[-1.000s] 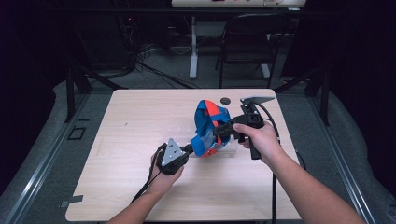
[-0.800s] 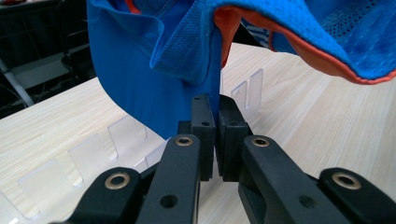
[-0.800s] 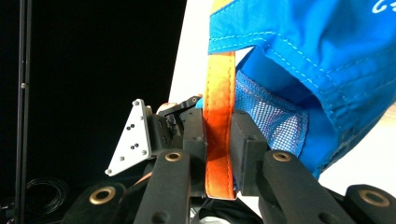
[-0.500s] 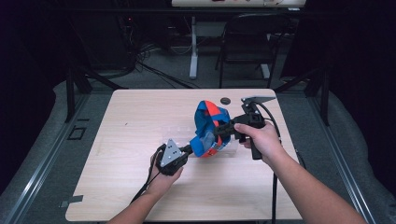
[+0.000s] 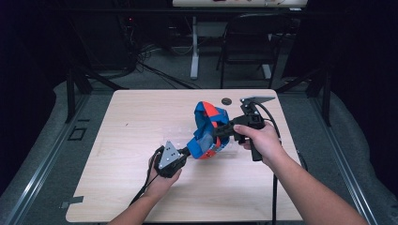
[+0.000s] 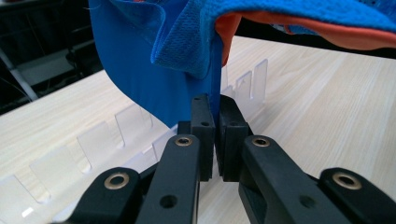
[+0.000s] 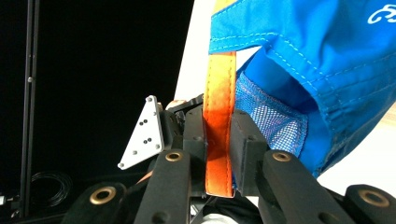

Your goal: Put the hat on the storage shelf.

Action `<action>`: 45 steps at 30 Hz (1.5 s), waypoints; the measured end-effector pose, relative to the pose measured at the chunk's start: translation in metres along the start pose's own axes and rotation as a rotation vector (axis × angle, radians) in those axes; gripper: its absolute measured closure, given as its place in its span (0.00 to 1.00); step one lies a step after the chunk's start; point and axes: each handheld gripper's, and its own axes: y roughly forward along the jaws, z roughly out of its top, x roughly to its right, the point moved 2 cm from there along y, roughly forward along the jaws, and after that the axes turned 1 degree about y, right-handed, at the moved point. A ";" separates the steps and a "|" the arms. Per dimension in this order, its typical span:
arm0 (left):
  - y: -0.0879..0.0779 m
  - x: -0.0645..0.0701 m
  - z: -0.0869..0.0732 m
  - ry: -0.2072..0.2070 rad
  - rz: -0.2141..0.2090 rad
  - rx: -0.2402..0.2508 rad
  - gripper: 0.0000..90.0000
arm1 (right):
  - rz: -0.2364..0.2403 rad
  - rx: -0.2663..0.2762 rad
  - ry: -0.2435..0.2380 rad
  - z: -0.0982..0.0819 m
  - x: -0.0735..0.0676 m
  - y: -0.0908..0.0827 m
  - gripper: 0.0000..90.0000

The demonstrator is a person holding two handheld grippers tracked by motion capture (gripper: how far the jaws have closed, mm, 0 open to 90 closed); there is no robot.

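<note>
- We see a light wooden table (image 5: 141, 122) with rounded corners, standing on a grey floor (image 5: 42, 154).
- We find a clear plastic rack (image 6: 116, 135) with upright slots lying on the tabletop near its middle, under the hanging cloth.
- We spot a small dark round thing (image 5: 226, 101) lying on the table near its far edge; what it is we cannot tell.

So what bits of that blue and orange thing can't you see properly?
- Blue and orange garment, high view: bunched up between the left gripper and the right gripper, so its full shape is unclear.
- White print, right gripper view: cut off by the edge, unreadable.
- Clear slotted rack, left gripper view: partly behind the cloth and jaws.
- Small dark disc, high view: too small to identify.
</note>
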 end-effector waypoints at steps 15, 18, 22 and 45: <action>0.013 -0.005 -0.009 -0.027 -0.012 -0.038 0.97 | -0.007 0.018 0.013 0.006 0.007 0.002 0.87; 0.014 -0.004 -0.012 -0.031 -0.010 -0.045 0.97 | -0.017 0.019 0.023 0.007 0.012 0.003 0.87; 0.015 -0.005 -0.013 -0.048 -0.009 -0.042 0.97 | -0.036 0.034 0.035 0.008 0.018 0.004 0.87; 0.012 -0.010 -0.018 -0.094 -0.013 -0.106 0.87 | -0.098 0.086 0.011 0.004 0.028 -0.008 0.77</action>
